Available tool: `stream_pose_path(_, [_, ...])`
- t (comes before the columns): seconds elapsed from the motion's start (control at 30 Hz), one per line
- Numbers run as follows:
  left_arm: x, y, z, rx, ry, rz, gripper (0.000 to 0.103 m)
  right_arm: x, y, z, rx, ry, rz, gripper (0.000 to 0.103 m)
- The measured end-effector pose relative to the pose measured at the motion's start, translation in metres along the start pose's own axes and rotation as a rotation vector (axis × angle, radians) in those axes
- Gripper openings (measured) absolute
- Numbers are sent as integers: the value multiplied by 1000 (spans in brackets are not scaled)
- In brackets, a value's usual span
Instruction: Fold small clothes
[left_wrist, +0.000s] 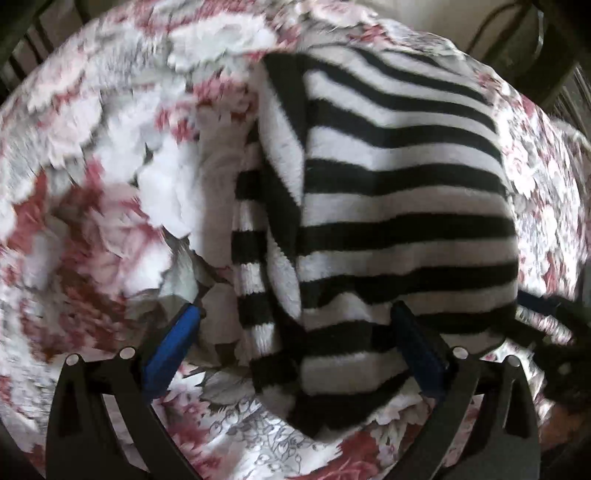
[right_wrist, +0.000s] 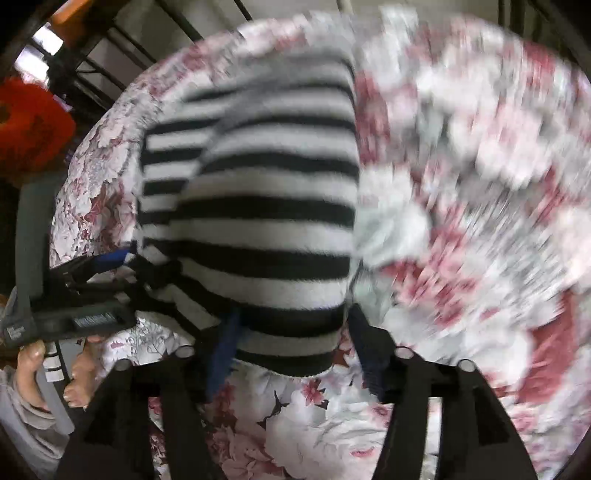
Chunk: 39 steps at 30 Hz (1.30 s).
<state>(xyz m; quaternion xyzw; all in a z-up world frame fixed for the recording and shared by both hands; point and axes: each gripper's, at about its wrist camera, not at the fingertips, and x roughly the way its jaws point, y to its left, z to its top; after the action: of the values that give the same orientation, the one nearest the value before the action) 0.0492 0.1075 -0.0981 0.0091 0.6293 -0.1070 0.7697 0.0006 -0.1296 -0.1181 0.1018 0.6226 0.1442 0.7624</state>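
Blue-padded fingers (left_wrist: 173, 343) of the left gripper (left_wrist: 295, 332) stand wide apart, released, one on each side of the near end of a black-and-white striped garment (left_wrist: 388, 206). Its fabric lies between the pads without being pinched. Seen from the right wrist, the right gripper (right_wrist: 295, 343) is likewise spread, its blue pad (right_wrist: 225, 343) at the striped hem (right_wrist: 288, 354) and its other finger just beside the garment's right edge. Folded cloth lies in a compact stack on a floral bedsheet (right_wrist: 325, 417) in red, grey and white. At far left in the right view, the person's left hand (right_wrist: 55, 373) grips the left gripper's handle. No containers appear; much of the sheet is motion-blurred.
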Motion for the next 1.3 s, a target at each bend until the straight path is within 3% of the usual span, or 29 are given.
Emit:
stream_pose_path(0.1, [3, 4, 4, -19, 4, -18, 99, 7, -14, 5, 81, 30, 62, 70])
stream_pose_path(0.17, [-3, 3, 13, -19, -2, -24, 99, -5, -4, 8, 33, 7, 23, 69])
stream_pose_path(0.23, [-20, 5, 36, -32, -56, -27, 99, -25, 9, 13, -29, -59, -23, 69])
stream_pose_path(0.33, [-46, 16, 61, -79, -169, -14, 99, -57, 25, 31, -89, -227, -66, 69])
stream_pose_path(0.43, [-48, 33, 86, -165, -195, -27, 99, -56, 24, 51, -74, -276, -68, 69])
stream_pose_path(0.53, [-32, 40, 97, -234, -168, -27, 98, -39, 15, 65, -35, -260, -55, 67])
stream_pose_path(0.63, [-4, 36, 97, -219, -110, 10, 99, -16, 1, 69, -10, -208, -63, 66])
stream_pose_path(0.8, [11, 42, 100, -233, -94, -2, 99, 3, -22, 69, 87, -160, 29, 72])
stream_pose_path(1.0, [7, 39, 95, -214, -105, 28, 99, -4, -17, 64, 88, -166, 10, 73])
stream_pose_path(1.13, [-11, 26, 92, -135, -138, 76, 98, -24, -9, 60, 60, -195, -21, 69])
stream_pose_path(1.3, [-35, 8, 85, -75, -182, 83, 98, -47, 7, 55, 27, -232, 65, 58])
